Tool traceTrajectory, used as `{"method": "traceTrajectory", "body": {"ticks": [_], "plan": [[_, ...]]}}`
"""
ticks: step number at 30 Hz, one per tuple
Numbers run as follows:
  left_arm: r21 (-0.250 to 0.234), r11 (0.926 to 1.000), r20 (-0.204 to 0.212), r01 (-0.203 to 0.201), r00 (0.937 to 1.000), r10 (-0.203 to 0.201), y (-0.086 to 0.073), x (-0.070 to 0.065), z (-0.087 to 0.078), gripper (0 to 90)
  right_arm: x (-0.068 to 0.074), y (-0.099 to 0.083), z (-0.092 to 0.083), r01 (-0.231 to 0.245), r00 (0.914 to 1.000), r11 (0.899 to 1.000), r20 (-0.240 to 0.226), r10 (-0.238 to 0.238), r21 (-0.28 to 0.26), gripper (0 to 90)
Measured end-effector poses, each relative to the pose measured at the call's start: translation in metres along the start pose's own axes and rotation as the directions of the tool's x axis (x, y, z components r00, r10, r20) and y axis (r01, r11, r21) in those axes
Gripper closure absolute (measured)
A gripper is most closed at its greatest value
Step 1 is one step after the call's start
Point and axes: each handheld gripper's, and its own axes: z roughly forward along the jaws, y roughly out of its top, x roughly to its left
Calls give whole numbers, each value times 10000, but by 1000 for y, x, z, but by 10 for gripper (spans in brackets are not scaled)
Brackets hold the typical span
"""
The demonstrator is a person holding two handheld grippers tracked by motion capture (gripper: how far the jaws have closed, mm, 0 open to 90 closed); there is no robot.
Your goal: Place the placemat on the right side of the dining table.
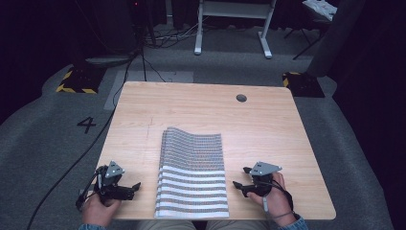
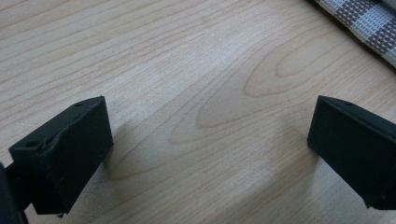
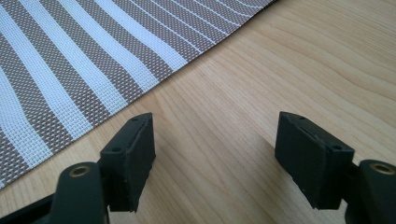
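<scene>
- Where the light wooden table (image 1: 268,124) meets the person's edge, a striped woven mat (image 1: 193,175) lies flat at its middle, brown and white bands running across it (the far part looks finer-checked and lifts slightly at its far edge).
- Just left of the mat, the left gripper (image 1: 128,188) rests low over bare wood, held by the person's left hand (image 1: 98,207); its jaws stand wide apart with nothing between them, and in the left gripper view (image 2: 205,140) a corner of the mat (image 2: 369,23) shows well beyond them.
- Just right of the mat, the right gripper (image 1: 242,179) is held by the right hand (image 1: 275,201), jaws pointing toward the mat's edge; they too are spread wide and grip nothing.
- From the right gripper view (image 3: 215,144), the mat's edge (image 3: 93,70) runs near the jaw tips without touching them.
- Beyond the mat, a round cable hole (image 1: 241,98) sits near the table's far edge.
- Past the table, grey carpet carries a painted number 4 (image 1: 86,125) and black cables (image 1: 72,167).
</scene>
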Motion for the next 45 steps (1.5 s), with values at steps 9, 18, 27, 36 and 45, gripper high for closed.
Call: {"method": "traceTrajectory", "body": {"ticks": [9, 18, 27, 36, 45], "plan": [[-364, 9960, -573, 819, 9948, -839, -1, -4, -1, 71, 0, 1, 0, -4, 10000, 10000, 4, 4, 7, 295], [-290, 9966, -575, 768, 9953, -784, -1, -4, -1, 70, 0, 2, 1, -132, 9999, 9999, 50, 133, -34, 366], [-286, 9966, -597, 778, 9951, -794, -2, -5, -2, 70, 3, 29, -10, 2, 9969, 10000, -792, 6, 93, 418], [-204, 9975, -537, 682, 9962, -692, 0, -5, 0, 42, 16, 65, -21, 209, 9907, 9997, -1342, -227, -146, 434], [-72, 9985, -397, 537, 9978, -539, 3, -4, 3, 4, 30, 101, -23, 852, 9868, 9960, -1362, -878, -250, 414]]}}
